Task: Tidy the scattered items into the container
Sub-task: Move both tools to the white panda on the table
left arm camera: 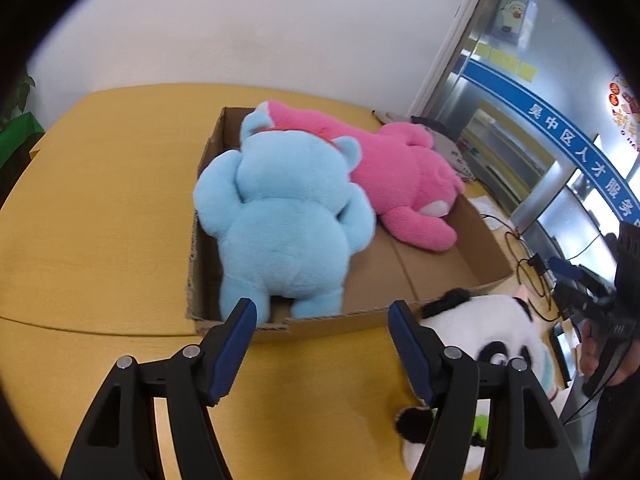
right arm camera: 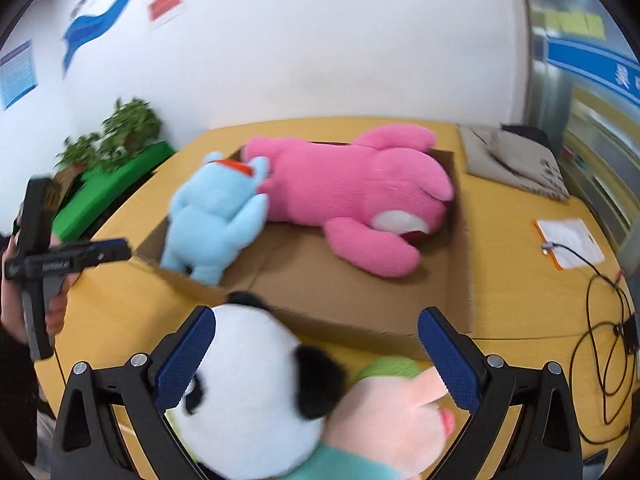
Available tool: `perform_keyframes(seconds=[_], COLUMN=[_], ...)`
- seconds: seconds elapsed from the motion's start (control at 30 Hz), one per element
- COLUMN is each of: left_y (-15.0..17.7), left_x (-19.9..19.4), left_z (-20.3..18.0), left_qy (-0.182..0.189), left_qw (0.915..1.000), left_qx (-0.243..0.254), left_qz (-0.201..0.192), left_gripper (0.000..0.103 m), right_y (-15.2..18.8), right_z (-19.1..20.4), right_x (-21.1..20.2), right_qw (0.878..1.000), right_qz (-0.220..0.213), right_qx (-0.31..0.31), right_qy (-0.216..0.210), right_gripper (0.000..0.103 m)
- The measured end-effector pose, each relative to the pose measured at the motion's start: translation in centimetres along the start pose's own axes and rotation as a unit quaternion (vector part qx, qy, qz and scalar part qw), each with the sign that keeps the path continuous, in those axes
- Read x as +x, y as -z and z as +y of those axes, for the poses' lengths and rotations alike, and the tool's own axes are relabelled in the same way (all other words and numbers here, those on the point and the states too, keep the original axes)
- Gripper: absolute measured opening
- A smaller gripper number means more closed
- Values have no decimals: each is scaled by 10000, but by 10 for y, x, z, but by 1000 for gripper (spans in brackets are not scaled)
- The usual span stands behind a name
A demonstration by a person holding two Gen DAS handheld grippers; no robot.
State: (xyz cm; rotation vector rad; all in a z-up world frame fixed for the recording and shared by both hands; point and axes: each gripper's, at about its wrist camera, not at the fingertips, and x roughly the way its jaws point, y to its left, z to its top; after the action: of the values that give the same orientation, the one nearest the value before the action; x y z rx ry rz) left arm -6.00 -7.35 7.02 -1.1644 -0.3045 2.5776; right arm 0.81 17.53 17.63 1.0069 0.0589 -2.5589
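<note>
Tongs, left: my left gripper (left arm camera: 322,312) hangs released just short of the box's near wall, nothing between the jaws; I read it as clear of the blue bear it points at.
Tongs, right: my right gripper (right arm camera: 316,344) stands wide with the panda's head and a pale pink toy between the jaws. The left pad (right arm camera: 188,356) lies against the panda, the right one by the pink toy's ear; whether they are clenched I cannot tell.
Table: the yellow table (left arm camera: 100,216) carries everything, with a folded cloth (right arm camera: 516,160), a paper sheet (right arm camera: 570,242) and black cables (right arm camera: 604,344) on its right side, clear of the work.
Box: the cardboard box (right arm camera: 352,292), my container, sits open in the middle, so toys can drop in from above.
Pink bear: the pink bear (right arm camera: 352,196) lies on its side along the far half, already stowed.
Blue bear: the blue bear (left arm camera: 280,220) lies face down at the left end, feet by the near wall, leaving bare floor at the near right.
Panda: the panda (right arm camera: 256,392) is outside, just before the near wall, so I judge it goes in next.
Pink toy: the pale pink toy (right arm camera: 392,420) is pressed against the panda, a green bit (right arm camera: 386,368) behind it; they may lift together.
</note>
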Motion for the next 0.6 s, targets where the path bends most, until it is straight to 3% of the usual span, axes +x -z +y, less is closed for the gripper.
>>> perform_keyframes(seconds=[0.2,0.4,0.6], left_y=[15,22,31], left_x=[-3,9,39], left_z=[-25,-45,-68], left_qy=[349,494,931], left_qw=[9993,9982,9936], left_qx=[135,307,442], left_qz=[-17,143,467], left_gripper=[75,75,75], right_y=[29,49,54], right_z=[54,72,68], right_x=[2,15,27], right_qw=[9970,9928,9942], right_qz=[29,274,414], right_qx=[-718,-984,-948], right_qy=[-280,-623,-285], right_gripper=[103,103,103])
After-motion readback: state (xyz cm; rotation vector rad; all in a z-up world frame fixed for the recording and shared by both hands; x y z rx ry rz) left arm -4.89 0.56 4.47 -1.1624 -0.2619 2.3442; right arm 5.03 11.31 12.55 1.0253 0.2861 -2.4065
